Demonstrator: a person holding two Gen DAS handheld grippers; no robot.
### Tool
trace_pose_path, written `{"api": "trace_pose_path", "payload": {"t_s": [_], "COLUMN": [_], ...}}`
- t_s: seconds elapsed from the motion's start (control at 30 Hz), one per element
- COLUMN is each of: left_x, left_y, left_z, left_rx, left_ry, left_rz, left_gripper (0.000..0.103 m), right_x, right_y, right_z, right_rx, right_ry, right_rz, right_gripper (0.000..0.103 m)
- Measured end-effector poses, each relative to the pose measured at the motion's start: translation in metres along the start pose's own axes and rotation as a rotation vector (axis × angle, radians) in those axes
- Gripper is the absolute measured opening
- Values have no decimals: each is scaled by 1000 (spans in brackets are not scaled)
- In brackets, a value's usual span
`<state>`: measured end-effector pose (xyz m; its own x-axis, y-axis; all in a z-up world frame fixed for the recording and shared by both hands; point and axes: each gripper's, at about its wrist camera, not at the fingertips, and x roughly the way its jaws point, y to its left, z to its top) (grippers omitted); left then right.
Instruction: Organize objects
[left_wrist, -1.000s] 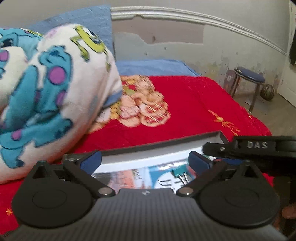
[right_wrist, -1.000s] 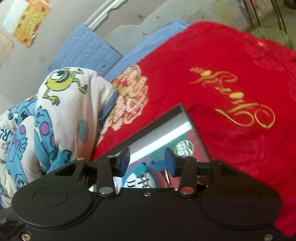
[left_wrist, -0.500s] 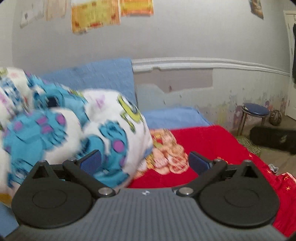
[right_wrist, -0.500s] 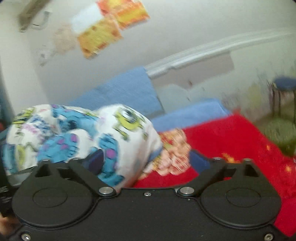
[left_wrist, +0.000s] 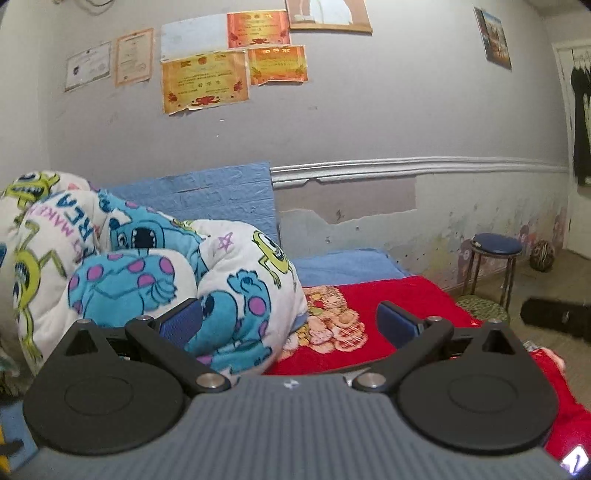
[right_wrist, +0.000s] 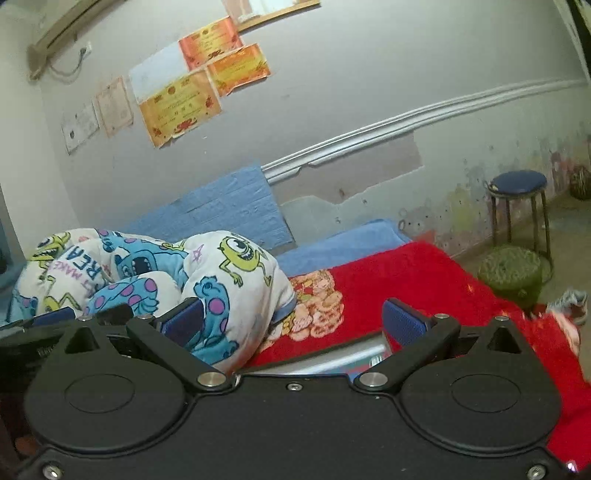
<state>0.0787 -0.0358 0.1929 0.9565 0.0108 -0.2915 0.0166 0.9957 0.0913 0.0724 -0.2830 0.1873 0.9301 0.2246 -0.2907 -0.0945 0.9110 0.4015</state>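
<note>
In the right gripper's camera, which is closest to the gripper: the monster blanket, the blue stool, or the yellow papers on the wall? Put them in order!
From the right gripper:
1. Monster blanket, bunched on the bed just ahead, left.
2. Blue stool, on the floor past the bed, right.
3. Yellow papers, high on the far wall, left.

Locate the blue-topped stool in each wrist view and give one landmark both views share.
Left wrist: the stool stands at the right edge, beyond the red blanket.
Right wrist: the stool stands upper right, against the wall.
Shared landmark: the cartoon monster blanket bundled at left.
</note>
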Motion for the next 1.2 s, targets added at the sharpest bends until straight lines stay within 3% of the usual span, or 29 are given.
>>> {"api": "trace_pose_path", "payload": {"t_s": [0.17, 0.3, 0.43, 0.57, 0.63, 0.77, 0.83, 0.97, 1.2], "left_x": [-17, -5, 20, 38, 41, 47, 53, 65, 76], "left_y": [0, 0, 0, -7, -14, -15, -11, -7, -3], "left_z": [-50, -96, -146, -180, -190, -197, -199, -202, -207], "left_rx": [-50, -72, -102, -65, -28, -88, -117, -126, -135], "left_ry": [12, 106, 205, 352, 396, 467, 476, 492, 490], "left_rz": [-25, -67, -100, -69, -77, -120, -137, -97, -73], "left_gripper": [103, 103, 103, 103, 103, 103, 103, 103, 103], "right_x": [-24, -21, -11, 0, 9, 25, 31, 39, 77], "right_y": [-13, -4, -5, -12, -17, -25, -27, -36, -44], "right_z": [-43, -85, -133, -177, -193, -218, -222, -226, -230], "right_rx": [5, -103, -123, -150, -127, -171, -185, -139, -221], "right_ry": [-47, -52, 45, 128, 197, 240, 244, 242, 275], "right_rz": [-58, -57, -113, -218, -288, -353, -357, -331, -349], "right_gripper": [103, 103, 103, 103, 103, 103, 103, 103, 103]}}
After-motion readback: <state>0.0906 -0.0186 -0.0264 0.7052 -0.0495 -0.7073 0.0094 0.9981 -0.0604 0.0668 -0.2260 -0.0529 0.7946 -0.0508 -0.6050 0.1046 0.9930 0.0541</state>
